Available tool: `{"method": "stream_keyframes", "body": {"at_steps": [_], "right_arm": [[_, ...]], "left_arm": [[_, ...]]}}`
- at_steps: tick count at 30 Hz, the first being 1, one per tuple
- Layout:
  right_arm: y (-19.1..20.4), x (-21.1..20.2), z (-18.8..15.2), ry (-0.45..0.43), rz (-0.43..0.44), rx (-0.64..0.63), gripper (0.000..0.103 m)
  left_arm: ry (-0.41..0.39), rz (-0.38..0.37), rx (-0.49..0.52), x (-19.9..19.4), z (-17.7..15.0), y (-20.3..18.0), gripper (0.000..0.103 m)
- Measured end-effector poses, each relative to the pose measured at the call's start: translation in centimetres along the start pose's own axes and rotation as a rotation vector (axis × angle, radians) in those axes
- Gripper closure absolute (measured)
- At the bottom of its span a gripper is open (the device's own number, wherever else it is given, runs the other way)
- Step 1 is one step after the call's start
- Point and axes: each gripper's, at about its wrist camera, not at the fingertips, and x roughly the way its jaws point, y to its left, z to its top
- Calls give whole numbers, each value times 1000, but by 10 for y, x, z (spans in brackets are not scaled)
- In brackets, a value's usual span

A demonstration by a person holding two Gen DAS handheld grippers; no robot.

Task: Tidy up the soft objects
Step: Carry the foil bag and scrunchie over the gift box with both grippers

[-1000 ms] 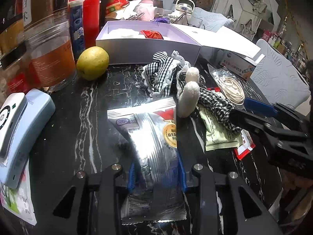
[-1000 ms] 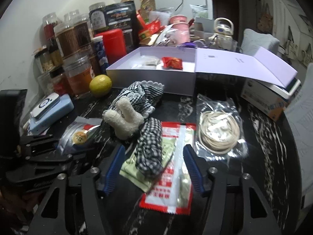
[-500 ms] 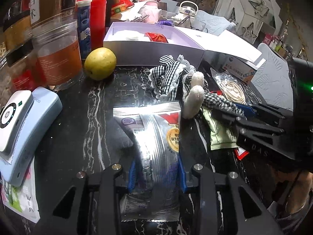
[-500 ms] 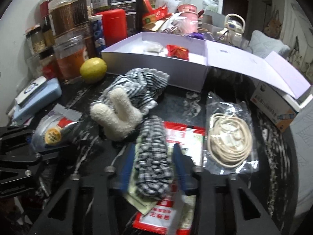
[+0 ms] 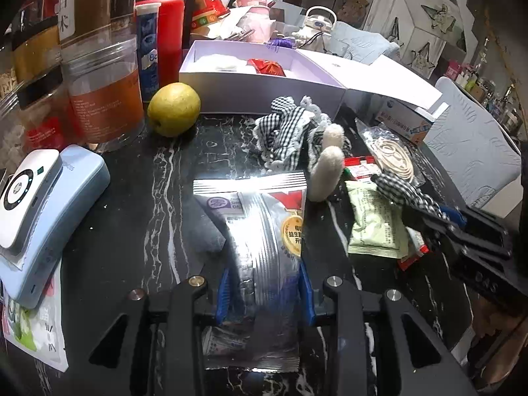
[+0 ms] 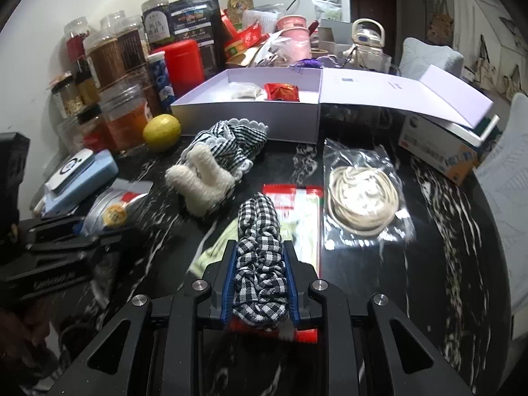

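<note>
**Spotter:** What have you got in each hand right now?

**Operator:** My right gripper (image 6: 260, 283) has its fingers clamped on the black-and-white gingham fabric scrunchie (image 6: 259, 247), which lies on top of the red-and-white flat sachet (image 6: 298, 217) and the pale green packet (image 5: 376, 221), toward the near edge of the black marbled table (image 6: 445, 237). My left gripper (image 5: 264, 293) has its fingers pressed onto the silver foil snack pouch (image 5: 260, 227), near the table's near edge on the left side.

**Spotter:** How do you expect the scrunchie to handle?

**Operator:** Light and floppy, I'd say. The gathered cloth squashes between the pads, so the grip looks secure, but the free end will droop once I lift. I hold it across its near end; that seems fine, since fabric won't slip much on the blue pads. My worry is that the sachet underneath rides up with it.

**Spotter:** And the pouch?

**Operator:** Slicker and crinkly. I've pinched it across the middle, where it bows. I judge it light, though foil could slide if I tilt it.

**Spotter:** Where should they go?

**Operator:** Probably the open lilac cardboard box (image 6: 250, 115) at the far side of the table, which already holds a red wrapper (image 6: 282, 91). The gingham plush toy with cream fleece ears (image 6: 211, 168) lies just in front of the box, so I'd carry over it.
</note>
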Motion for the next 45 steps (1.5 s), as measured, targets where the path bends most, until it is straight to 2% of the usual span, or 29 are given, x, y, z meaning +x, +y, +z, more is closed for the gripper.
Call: {"method": "stream_keyframes", "body": {"at_steps": [13,23,35,41,45], "right_arm": [[3,-31,-15,-48,25,15,78],[4,-54,4,-136,56,4,78],[-2,-81,61,-255,82,-41,78],[-5,-95,98,-322,63,-75,78],[-8,-98,127,-361,87,-92,78]], "left_arm": [[-78,-39,59,-30,7,-26,70],[-178,-56,81,-55,28,-35,70],[-358,-86,132,-89,79,-47,70],[-448,-82,163,-103,117,-56,70],[-496,-84,178,-111,147,-61,70]]}}
